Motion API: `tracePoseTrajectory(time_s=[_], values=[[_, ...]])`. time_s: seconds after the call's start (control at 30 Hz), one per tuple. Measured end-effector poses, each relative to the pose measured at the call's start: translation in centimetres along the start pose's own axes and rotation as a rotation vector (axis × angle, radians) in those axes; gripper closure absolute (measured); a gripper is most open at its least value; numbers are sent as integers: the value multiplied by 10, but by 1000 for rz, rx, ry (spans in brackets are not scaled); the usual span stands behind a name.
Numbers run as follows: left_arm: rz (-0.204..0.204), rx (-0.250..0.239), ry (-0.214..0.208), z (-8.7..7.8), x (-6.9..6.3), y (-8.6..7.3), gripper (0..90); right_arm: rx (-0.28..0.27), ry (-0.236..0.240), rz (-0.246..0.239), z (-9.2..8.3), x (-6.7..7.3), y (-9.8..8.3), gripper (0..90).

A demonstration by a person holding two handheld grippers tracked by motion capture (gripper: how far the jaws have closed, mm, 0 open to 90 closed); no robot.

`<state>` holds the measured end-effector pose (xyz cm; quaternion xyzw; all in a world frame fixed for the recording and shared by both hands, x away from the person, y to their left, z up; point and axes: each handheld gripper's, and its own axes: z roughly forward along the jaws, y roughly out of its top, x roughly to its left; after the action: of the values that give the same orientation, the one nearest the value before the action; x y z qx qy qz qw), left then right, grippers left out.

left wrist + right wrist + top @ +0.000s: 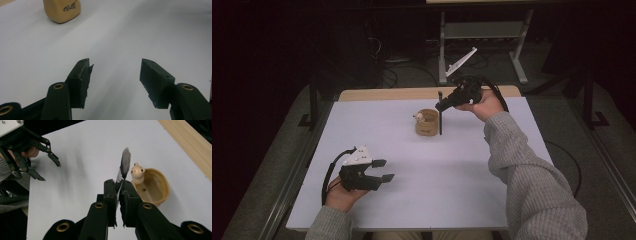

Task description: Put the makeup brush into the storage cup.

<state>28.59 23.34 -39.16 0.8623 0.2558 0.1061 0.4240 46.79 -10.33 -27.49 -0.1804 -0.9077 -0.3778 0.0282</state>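
A small tan wooden cup [427, 123] with a little animal figure [138, 171] on its rim stands on the white table [422, 190], toward the far middle. My right gripper [443, 105] is shut on a thin dark brush [440, 122], which hangs upright just right of the cup. In the right gripper view the brush's grey bristles [125, 161] stick out past the closed jaws [119, 184], beside the cup [152, 186]. My left gripper [382, 170] rests near the front left, open, with nothing between its fingers [115, 67]. The cup [62, 11] lies far ahead of it.
A bare wooden strip [422, 93] runs along the table's far edge. Behind it, a metal stand [482, 30] and cables sit on the dark floor. The left gripper [47, 167] and its hand appear across the table in the right gripper view.
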Motion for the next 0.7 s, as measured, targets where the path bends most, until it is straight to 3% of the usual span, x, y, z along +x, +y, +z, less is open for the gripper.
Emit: tracePoseTrajectory(time_s=[0.27, 0.4, 0.53, 0.7], values=[[-13, -18, -5, -2, 0, 0, 406, 19, 3, -3, 7, -4, 7, 828], [6, -14, -3, -1, 1, 0, 405, 17, -5, -6, 7, -7, 12, 828], [-8, -20, -9, -2, -1, 2, 404, 21, -17, -16, 8, -9, 16, 828], [8, -15, -13, 1, -1, 3, 402, 19, -29, 7, 6, -16, 19, 828]])
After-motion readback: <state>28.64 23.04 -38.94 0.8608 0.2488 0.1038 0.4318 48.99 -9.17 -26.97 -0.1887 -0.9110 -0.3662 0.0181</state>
